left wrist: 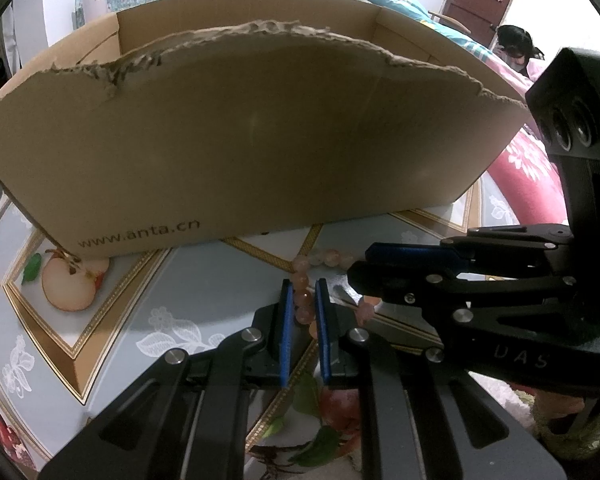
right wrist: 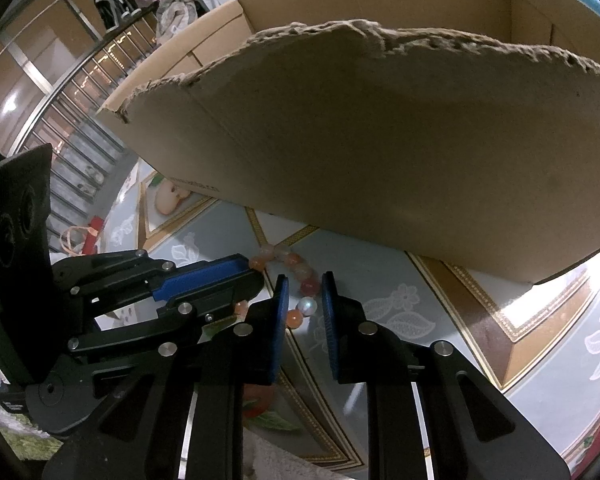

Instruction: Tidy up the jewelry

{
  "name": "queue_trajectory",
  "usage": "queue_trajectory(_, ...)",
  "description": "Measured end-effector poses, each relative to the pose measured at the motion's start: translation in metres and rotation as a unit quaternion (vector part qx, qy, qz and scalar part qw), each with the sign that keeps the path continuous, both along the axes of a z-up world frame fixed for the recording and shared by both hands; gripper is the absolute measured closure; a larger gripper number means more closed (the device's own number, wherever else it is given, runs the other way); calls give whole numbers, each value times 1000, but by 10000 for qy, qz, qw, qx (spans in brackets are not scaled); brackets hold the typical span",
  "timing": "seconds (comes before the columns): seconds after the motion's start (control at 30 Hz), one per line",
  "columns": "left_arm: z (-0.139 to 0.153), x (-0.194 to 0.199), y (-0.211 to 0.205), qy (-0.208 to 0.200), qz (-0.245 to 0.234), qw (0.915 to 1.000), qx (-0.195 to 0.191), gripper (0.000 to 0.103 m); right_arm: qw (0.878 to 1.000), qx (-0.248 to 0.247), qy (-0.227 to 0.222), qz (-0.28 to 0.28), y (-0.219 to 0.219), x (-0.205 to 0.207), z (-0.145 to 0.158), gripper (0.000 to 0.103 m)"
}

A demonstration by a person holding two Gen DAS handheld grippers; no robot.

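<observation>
Both grippers point down at one bead bracelet that lies on the patterned tablecloth, just in front of a cardboard box. Left gripper has its blue pads narrow and pressed on the pink beads of the bracelet, one pad on each side of the strand. Right gripper is also narrow: its pads stand on both sides of another part of the same bracelet, near one pale pearl-like bead, but I cannot tell if they really press it. Each gripper is visible from the side in the other camera, very near. Behind the bracelet stands the box, with a torn upper edge on its front wall and printed letters low at its corner.
</observation>
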State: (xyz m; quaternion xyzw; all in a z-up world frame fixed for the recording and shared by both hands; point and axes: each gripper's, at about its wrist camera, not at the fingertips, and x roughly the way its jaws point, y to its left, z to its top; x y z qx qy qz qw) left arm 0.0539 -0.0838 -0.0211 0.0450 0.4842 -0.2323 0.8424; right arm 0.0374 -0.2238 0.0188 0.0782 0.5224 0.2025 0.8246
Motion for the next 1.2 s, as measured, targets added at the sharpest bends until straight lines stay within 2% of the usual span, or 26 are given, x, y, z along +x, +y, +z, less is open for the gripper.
queue_trajectory(0.2,0,0,1,-70,2,10000,-62,94,9990,-400,-168,50,9,-3,2,95)
queue_trajectory(0.47,25,-16,13,-432,-4,9983,-403,94,9985,-460,-295,29,8,-10,11,96)
queue_trajectory(0.7,63,-37,31,-669,25,9941,-858,94,9968,-359,-681,220,7,-25,47,96)
queue_trajectory(0.9,119,-52,46,-1212,-17,9857,-1173,94,9912,-185,-1230,443,13,-33,97,96)
queue_trajectory(1.03,149,-41,52,-1474,-69,9796,-1364,94,9872,-34,-1494,555,18,-16,124,96)
queue_trajectory(1.1,156,-30,54,-1542,-48,9791,-1323,94,9862,-11,-1541,610,20,1,133,96)
queue_trajectory(1.2,151,7,53,-1353,5,9820,-1316,94,9895,56,-1265,700,21,36,131,96)
